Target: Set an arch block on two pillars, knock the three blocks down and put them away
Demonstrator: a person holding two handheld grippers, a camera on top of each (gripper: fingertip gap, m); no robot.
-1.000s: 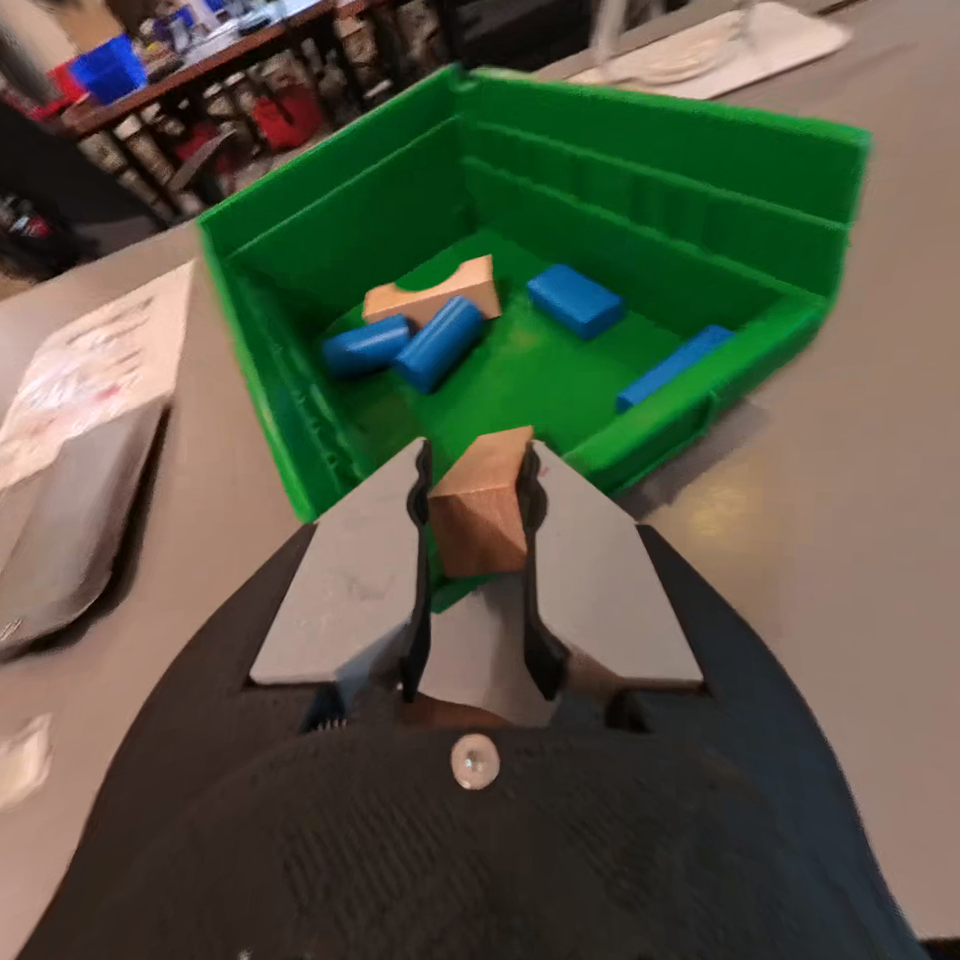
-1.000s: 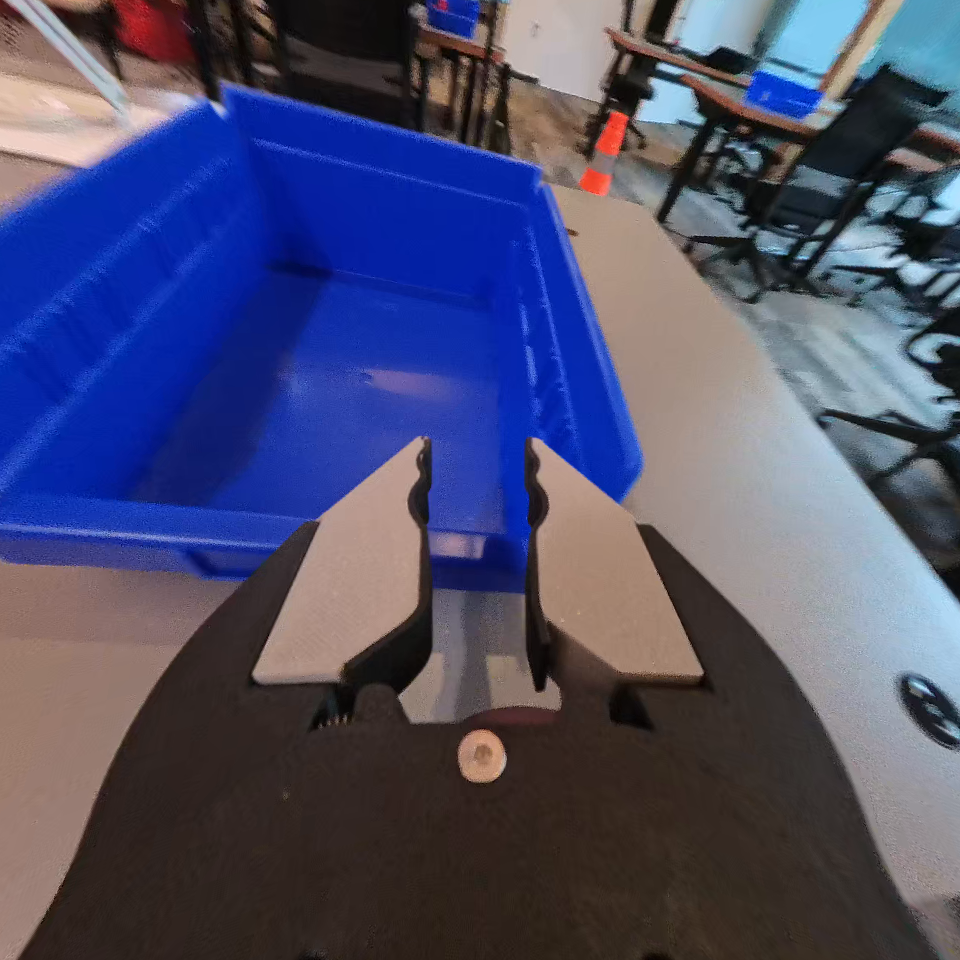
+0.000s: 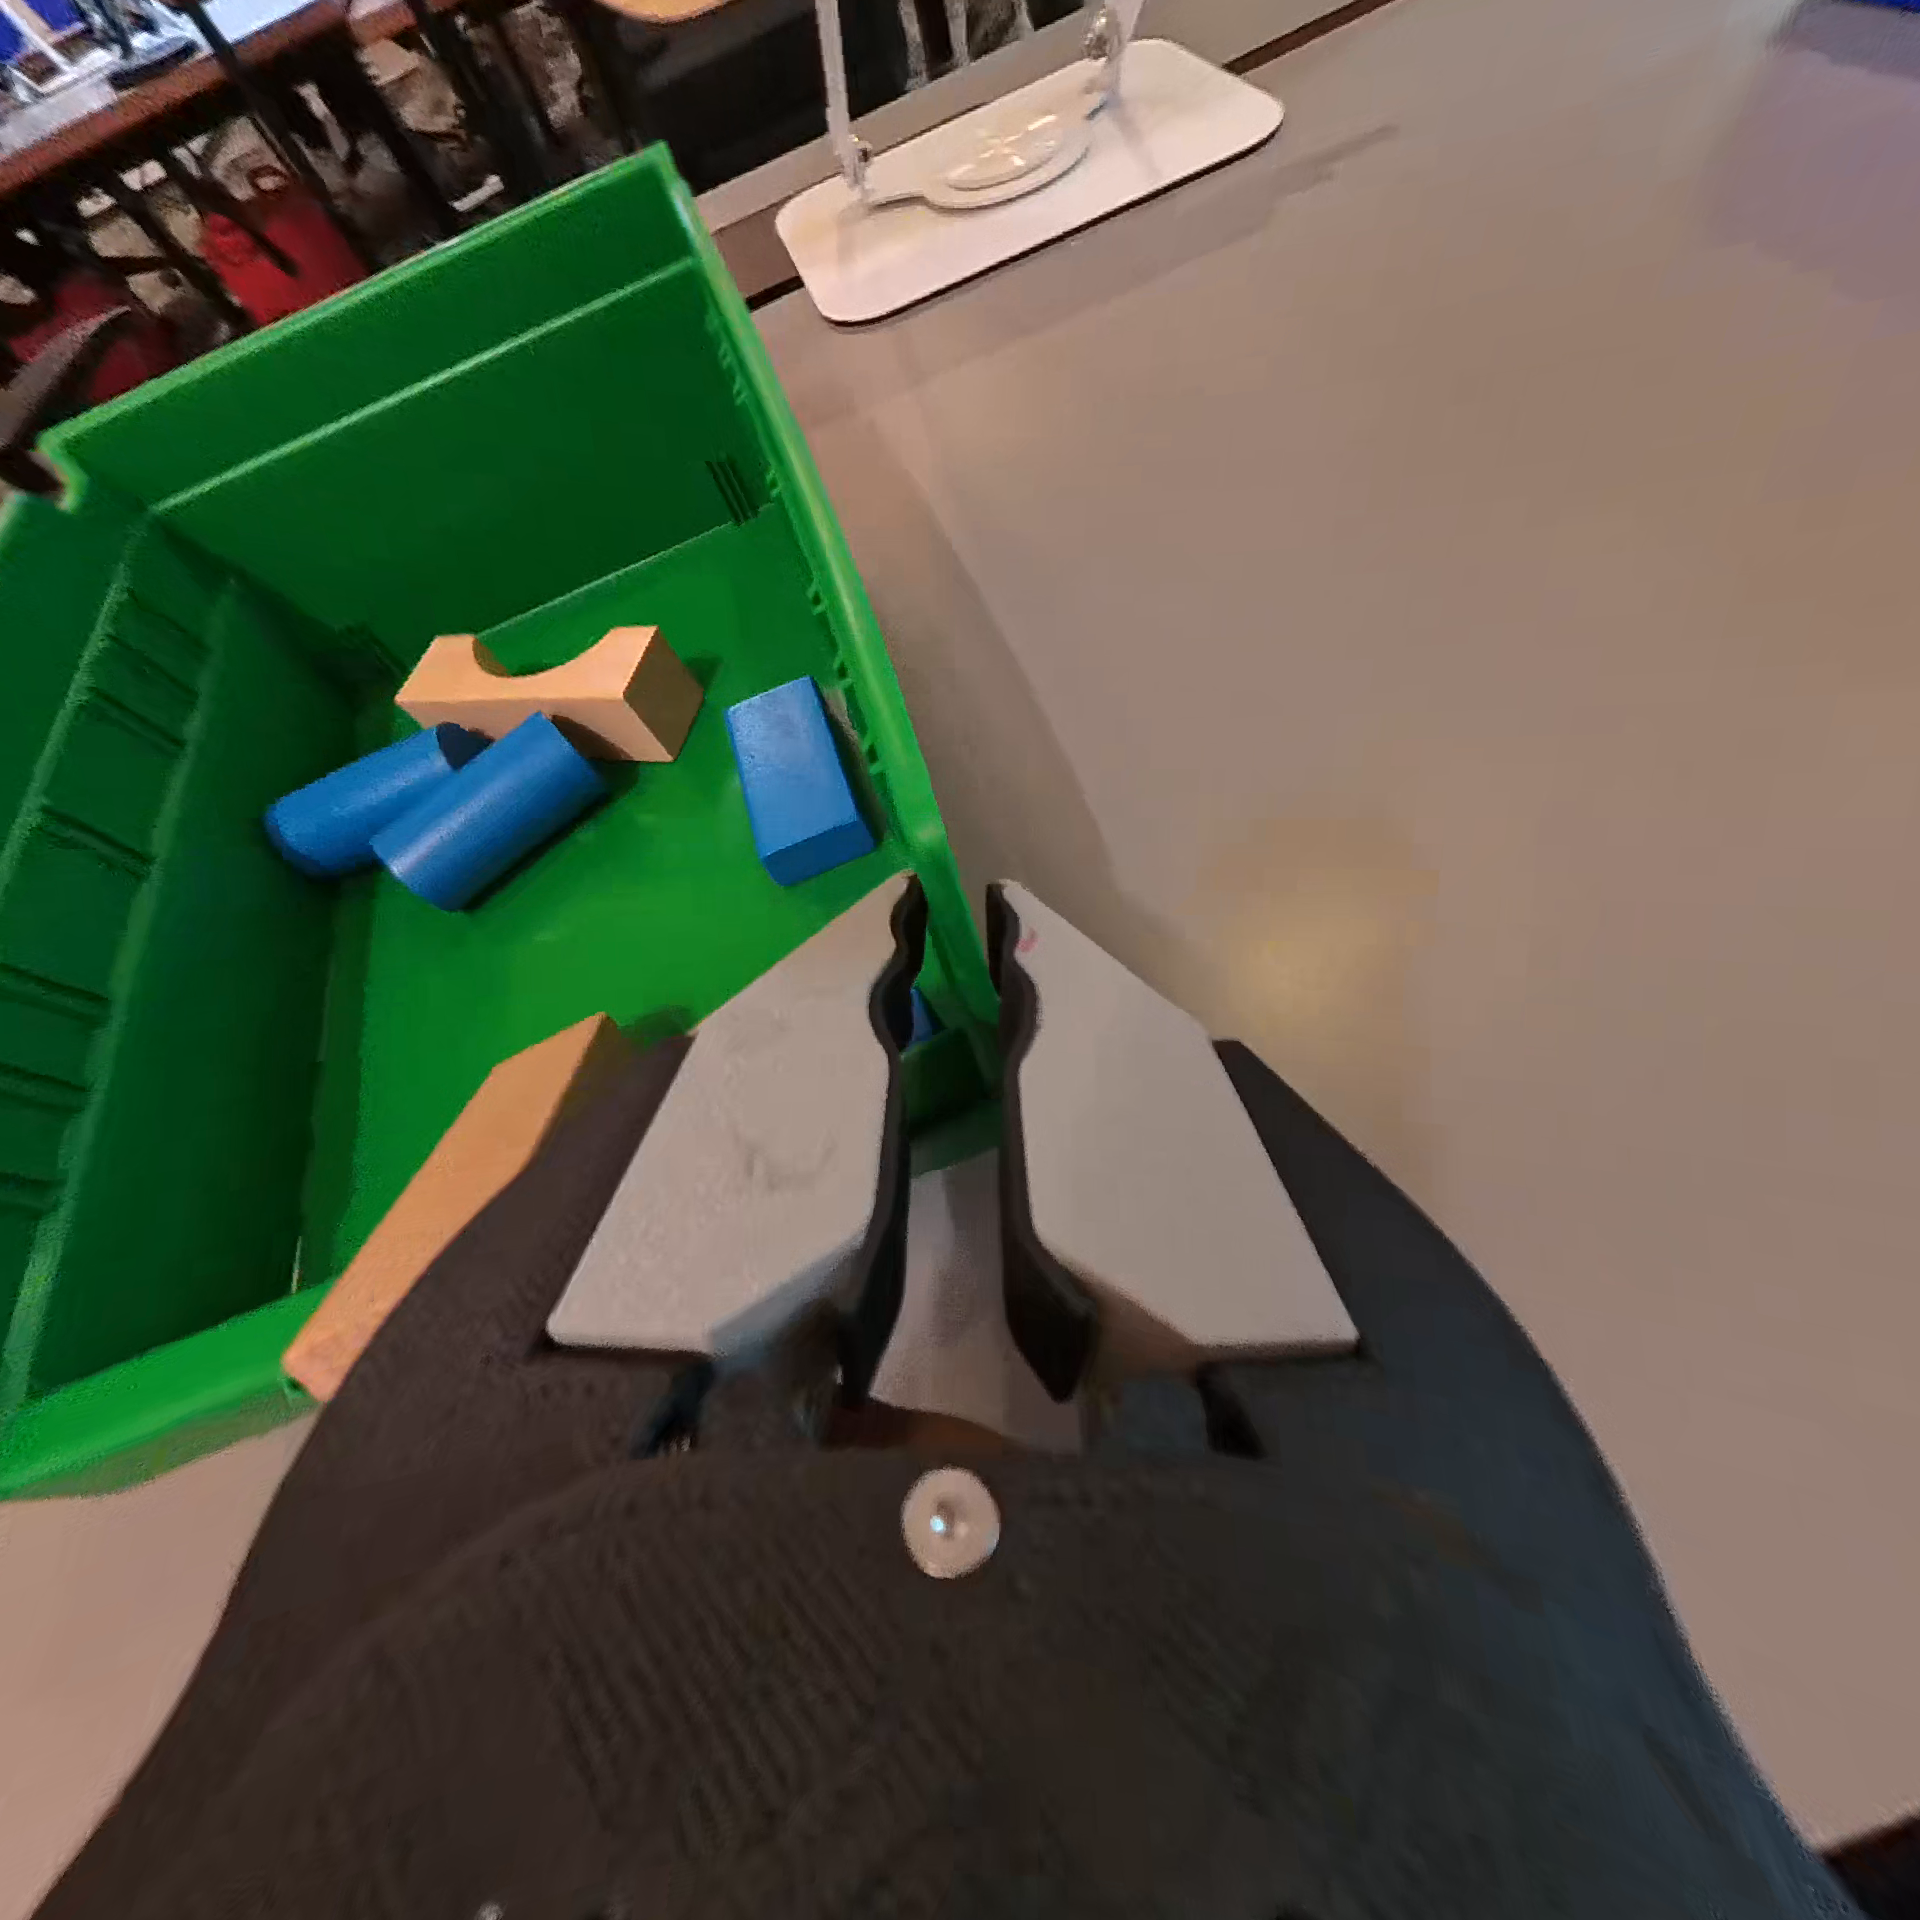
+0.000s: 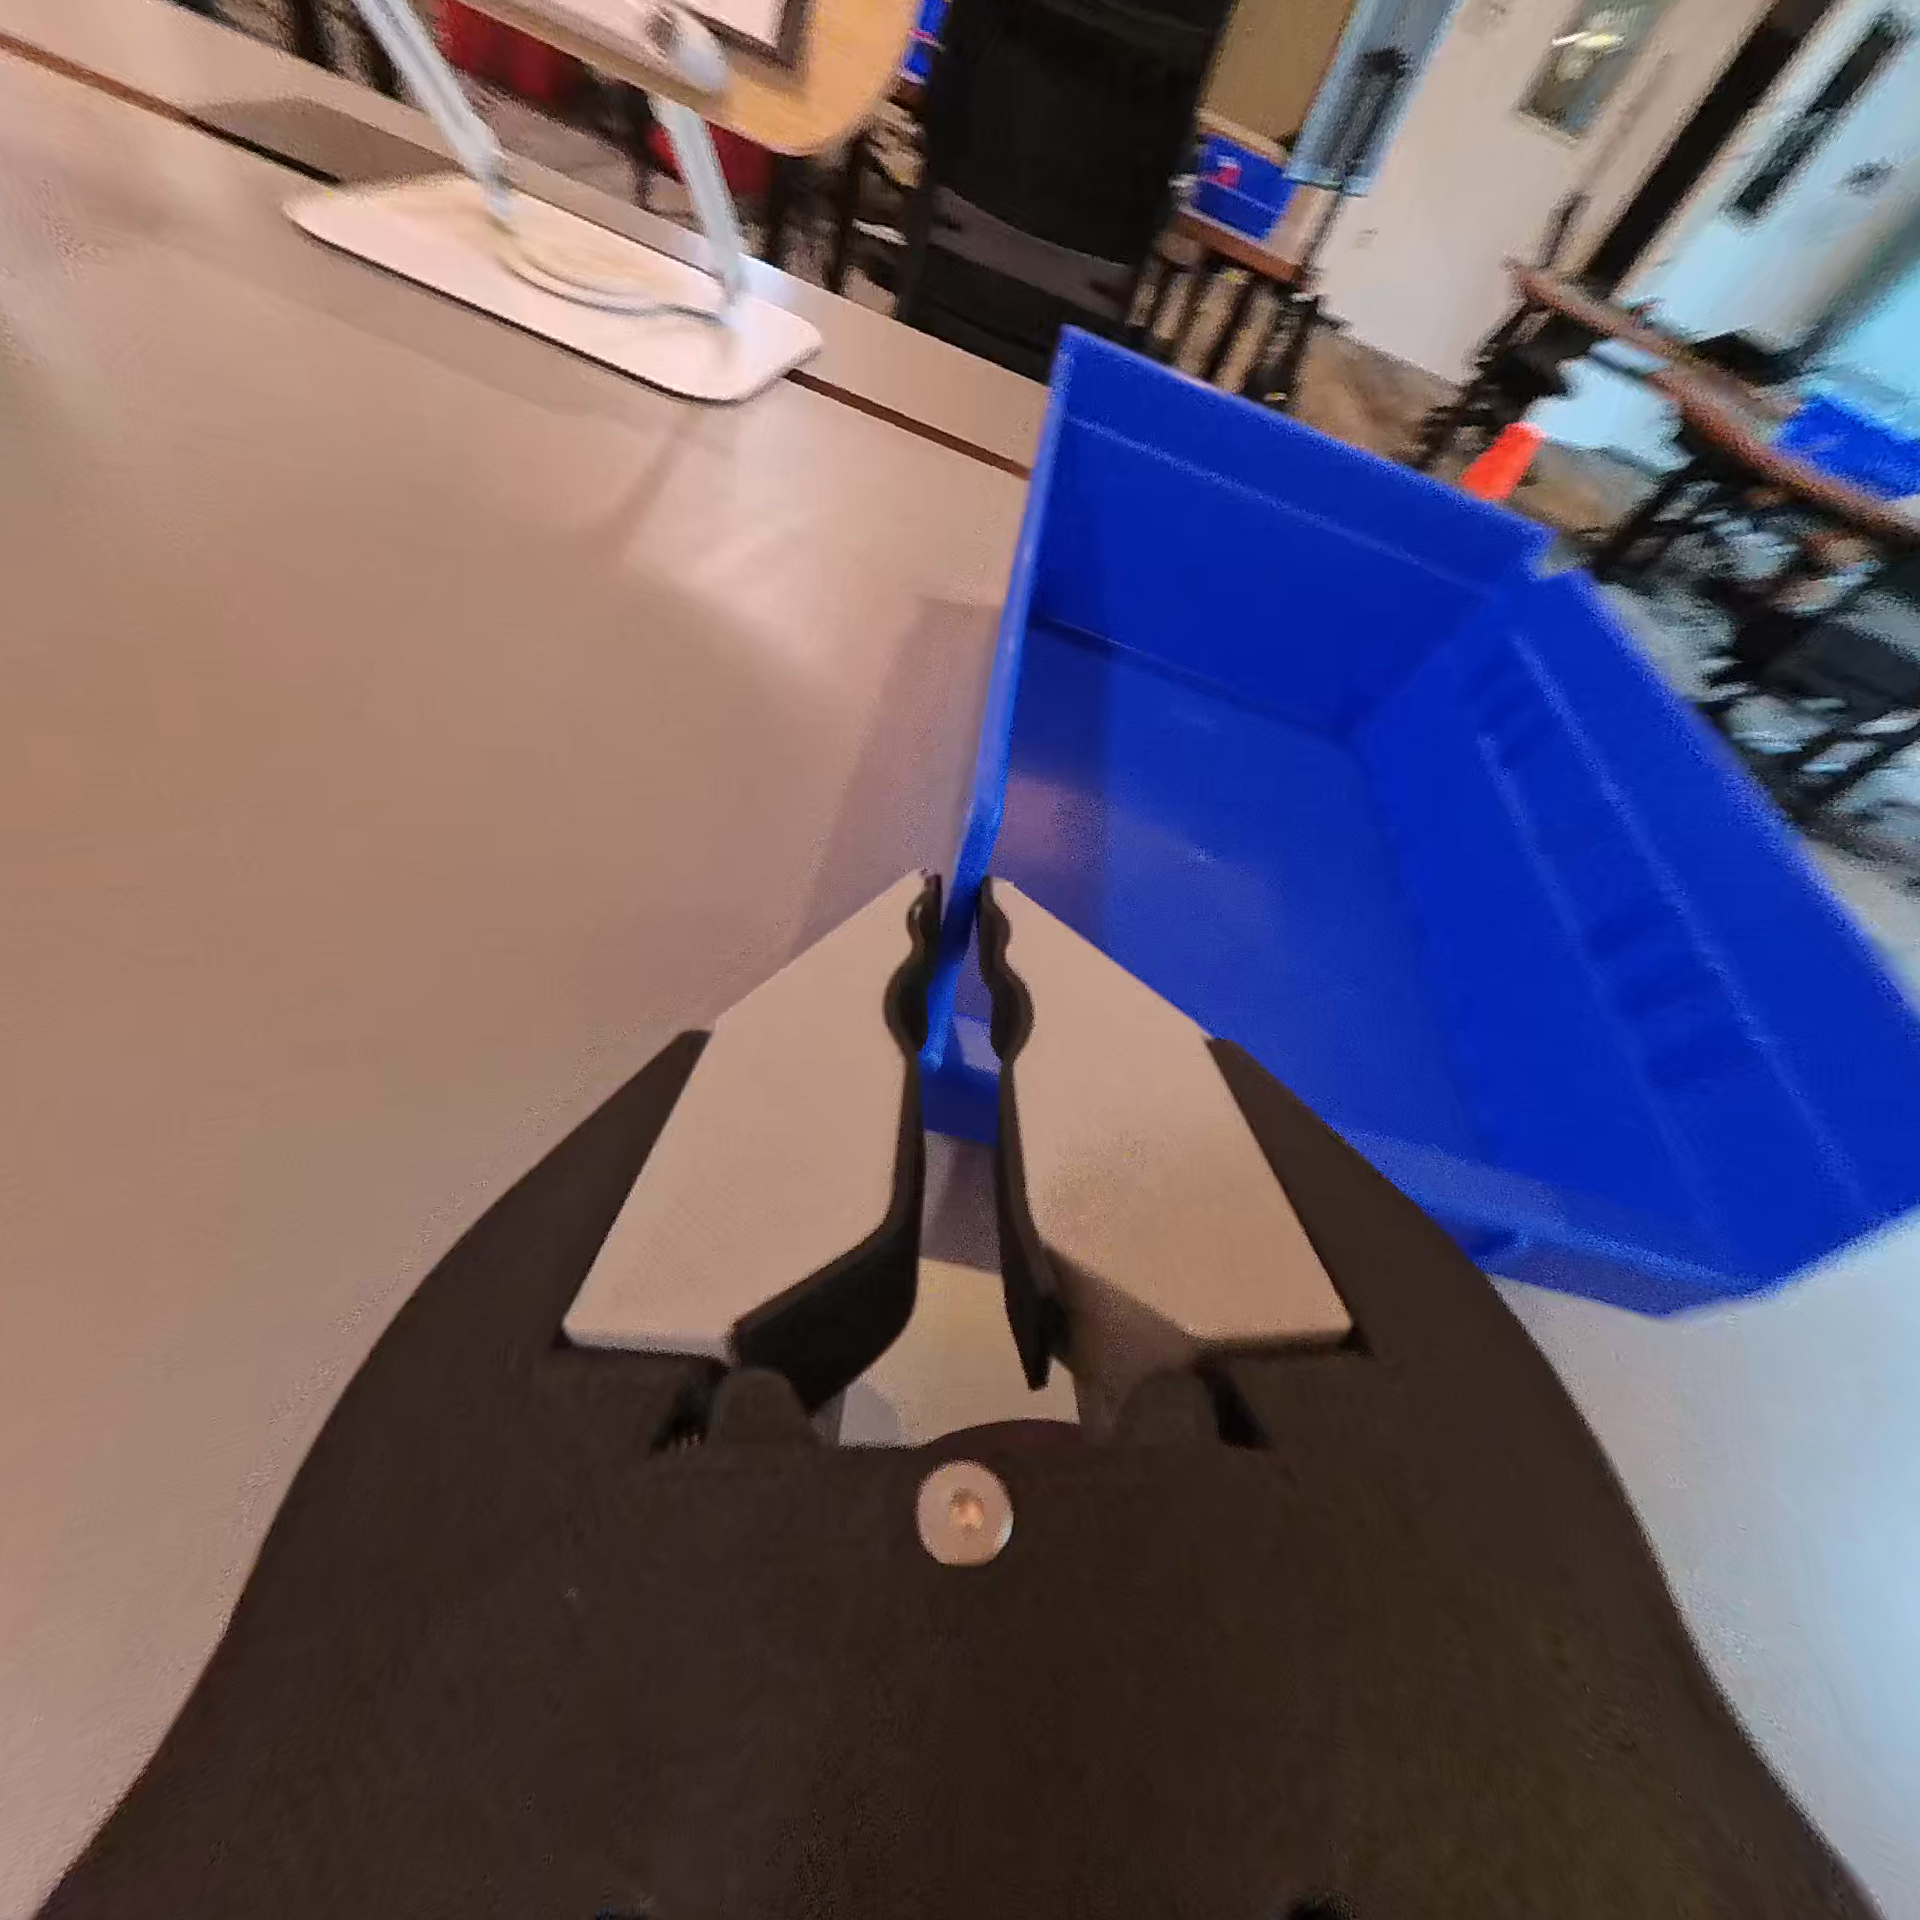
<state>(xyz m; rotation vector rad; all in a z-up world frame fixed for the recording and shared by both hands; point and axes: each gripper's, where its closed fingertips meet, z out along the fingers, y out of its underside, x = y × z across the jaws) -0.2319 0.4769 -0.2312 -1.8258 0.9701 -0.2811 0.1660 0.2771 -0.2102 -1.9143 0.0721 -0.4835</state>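
Observation:
A green bin [image 3: 416, 436] at the left of the left wrist view holds a wooden arch block [image 3: 561, 691], two blue cylinders [image 3: 488, 810] and a blue rectangular block [image 3: 795, 779]. A plain wooden block [image 3: 447, 1195] lies slanted at the bin's near edge, partly hidden by my gripper body. My left gripper [image 3: 953, 899] is empty, its jaws almost together, above the bin's right wall. My right gripper [image 4: 956, 894] is shut and empty over the left front corner of an empty blue bin [image 4: 1247, 540].
A white stand base [image 3: 1029, 177] sits at the back of the grey table [image 3: 1455, 727]; it also shows in the right wrist view [image 4: 540, 270]. Chairs and other tables stand beyond the table's far edge. An orange cone [image 4: 1501, 462] is on the floor. The left gripper's tips are roughly 45 cm from the right gripper's.
My left gripper has let go of the wooden block, which now lies at the green bin's near edge, and swung right. My right gripper has closed and swung left off the blue bin.

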